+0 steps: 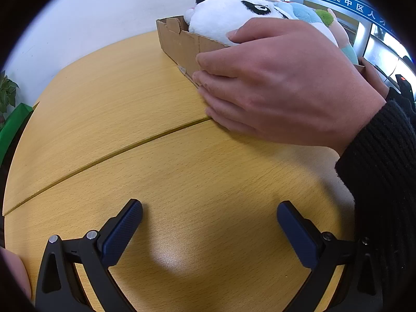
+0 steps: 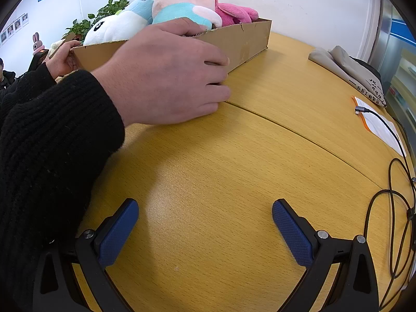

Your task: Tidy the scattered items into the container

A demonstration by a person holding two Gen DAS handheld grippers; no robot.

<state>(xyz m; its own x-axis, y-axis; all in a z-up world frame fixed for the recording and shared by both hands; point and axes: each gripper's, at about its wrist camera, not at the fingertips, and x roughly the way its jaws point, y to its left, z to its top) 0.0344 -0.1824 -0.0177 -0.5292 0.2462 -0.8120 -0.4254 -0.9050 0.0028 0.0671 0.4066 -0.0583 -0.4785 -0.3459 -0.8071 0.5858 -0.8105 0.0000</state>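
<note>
Both the left claw [image 1: 209, 225] and right claw [image 2: 205, 223] sit spread and empty on the desk [image 2: 234, 161], just short of the cardboard box [image 2: 247, 43]. The plush toys [image 2: 182, 7] already fill the box; a bare hand [image 2: 166, 75] grips its near wall, probably steadying it.

The box [image 2: 244, 43] is plain brown cardboard on a yellow wood-grain table [image 2: 221, 169]. In it lie a white panda toy [image 1: 223, 18] with black eye patches, a pink and turquoise rabbit [image 2: 182, 2] and a magenta plush [image 2: 236, 13]. The sleeve [image 2: 52, 135] is black ribbed knit; the gripper pads [image 2: 118, 231] are dark blue, finely dotted.
</note>
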